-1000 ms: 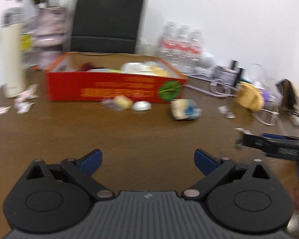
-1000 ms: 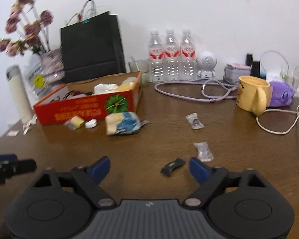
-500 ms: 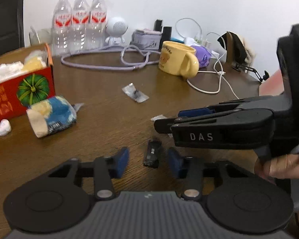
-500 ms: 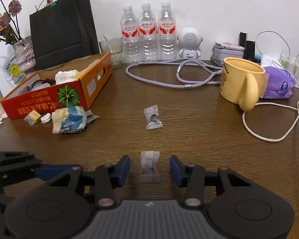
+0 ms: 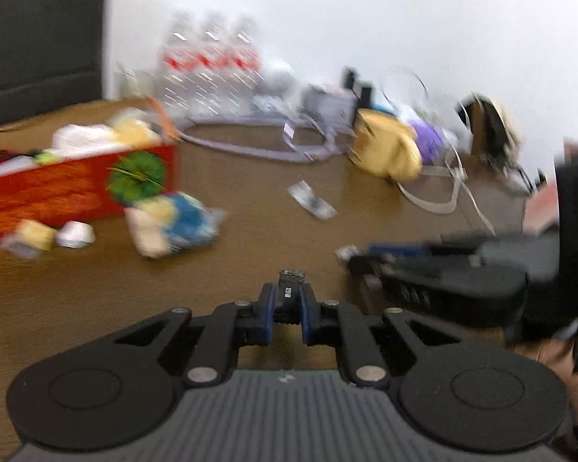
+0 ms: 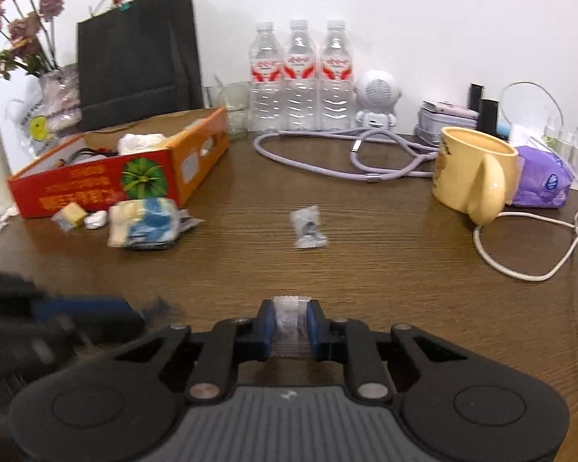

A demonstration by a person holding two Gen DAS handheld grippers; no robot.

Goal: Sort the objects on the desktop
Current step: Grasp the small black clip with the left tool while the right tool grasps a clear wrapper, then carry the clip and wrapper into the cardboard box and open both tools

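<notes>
My left gripper (image 5: 287, 310) is shut on a small black USB stick (image 5: 289, 294) just above the brown table. My right gripper (image 6: 291, 325) is shut on a small clear wrapped packet (image 6: 291, 321) near the table's front. A second clear packet (image 6: 307, 227) lies mid-table; it also shows in the left wrist view (image 5: 312, 200). The red cardboard box (image 6: 108, 177) with assorted items stands at the left, also in the left wrist view (image 5: 57, 188). A blue-and-yellow snack pack (image 6: 142, 223), a yellow cube (image 6: 71, 215) and a white earbud case (image 6: 96, 219) lie before it.
A yellow mug (image 6: 472, 177), purple tissue pack (image 6: 541, 183), white cable (image 6: 520, 254), lilac cord (image 6: 350, 154), three water bottles (image 6: 298, 77), a white speaker (image 6: 377, 96), a black bag (image 6: 135, 61) and flowers (image 6: 15, 34) line the back. The right gripper (image 5: 443, 281) shows beside the left one.
Both grippers have closed: the left on the black USB stick, the right on the clear packet. The left view has swung back leftward and is blurred with motion.
</notes>
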